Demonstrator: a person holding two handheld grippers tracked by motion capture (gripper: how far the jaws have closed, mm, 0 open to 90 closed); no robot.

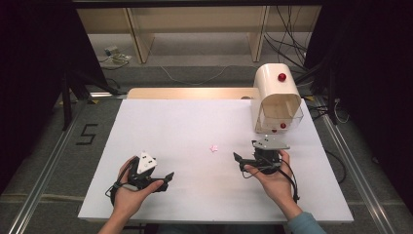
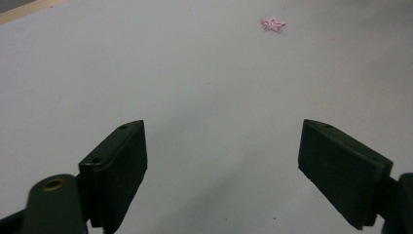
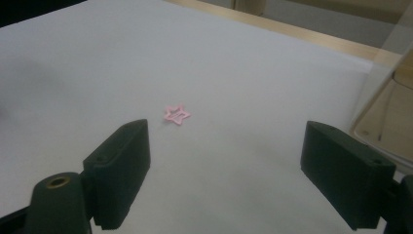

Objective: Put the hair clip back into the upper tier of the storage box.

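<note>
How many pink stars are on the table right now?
1. The pink star lies flat on the white table, between the two grippers and nearer the right gripper. The box might hide others.

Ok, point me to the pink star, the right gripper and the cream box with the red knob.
pink star (image 3: 177,114), right gripper view, its centre.
right gripper (image 1: 237,159), high view, between its fingertips.
cream box (image 1: 272,80), high view, its curved top.

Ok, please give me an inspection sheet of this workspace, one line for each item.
Surface: white table, flat, wooden strip at far edge.
Job's things: pink star lying flat near the middle, untouched.
Clutter: cream box with red knobs, far right corner.
Grippers: left gripper open, empty; right gripper open, empty, nearer the star.
Cables: black cable trails from right gripper; more on the floor behind.
Surroundings: wooden shelf frame, floor marking 5.
</note>
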